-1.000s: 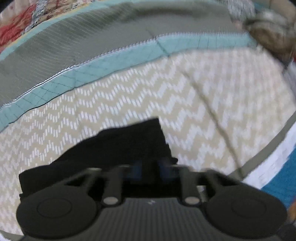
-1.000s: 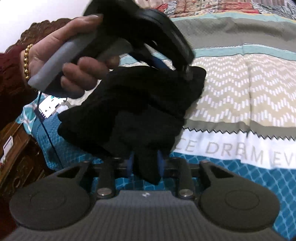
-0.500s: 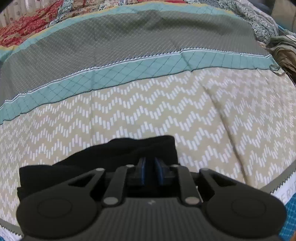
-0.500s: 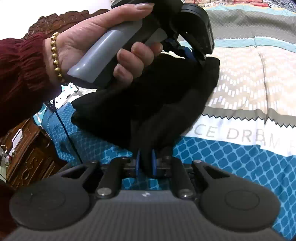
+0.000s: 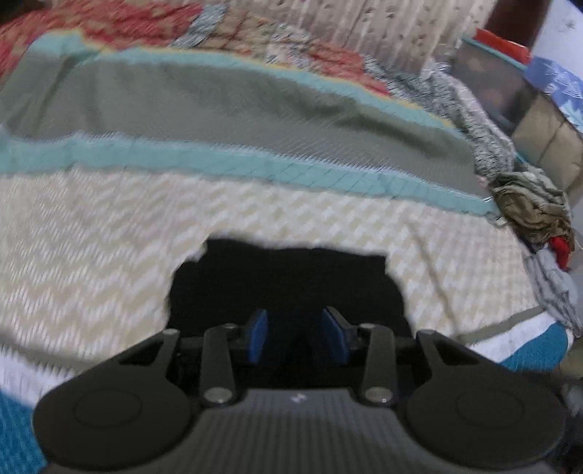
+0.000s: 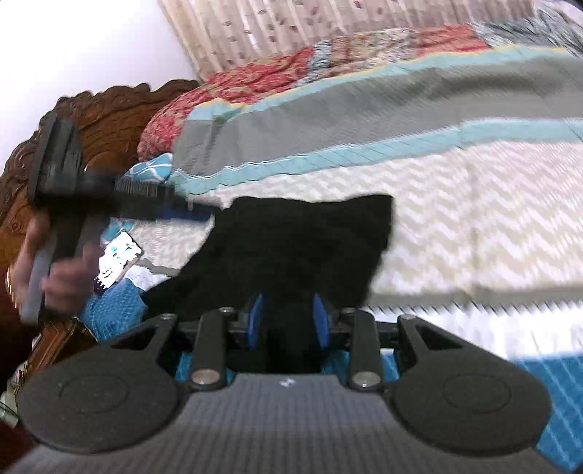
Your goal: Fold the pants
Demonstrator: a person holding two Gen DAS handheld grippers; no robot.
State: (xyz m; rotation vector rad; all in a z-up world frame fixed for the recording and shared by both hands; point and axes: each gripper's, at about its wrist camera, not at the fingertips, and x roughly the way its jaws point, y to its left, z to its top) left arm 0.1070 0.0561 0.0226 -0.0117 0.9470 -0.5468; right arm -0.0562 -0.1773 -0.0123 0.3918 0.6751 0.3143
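The black pants [image 6: 298, 248] lie in a folded bundle on the zigzag part of the bedspread [image 6: 473, 204]. My right gripper [image 6: 288, 313] hovers at their near edge. Its jaws are opening, and dark cloth lies loosely between the blue pads [image 6: 257, 321] without being pressed. In the left wrist view the pants [image 5: 284, 280] sit just ahead of my left gripper [image 5: 295, 328], whose jaws are also opening with the pads [image 5: 257, 335] apart. In the right wrist view a hand holds the left gripper [image 6: 182, 209] at the left, tips near the pants' left edge. Both views are blurred.
A carved wooden headboard [image 6: 109, 109] stands at the left, with a phone [image 6: 118, 262] on the bed below it. A heap of crumpled clothes [image 5: 532, 211] lies at the bed's right side. A red patterned quilt [image 5: 109, 29] covers the far end.
Both grippers have let go of the pants, their pads now apart. The bundle has dropped from the air onto the bedspread. The left gripper has swung away to the left.
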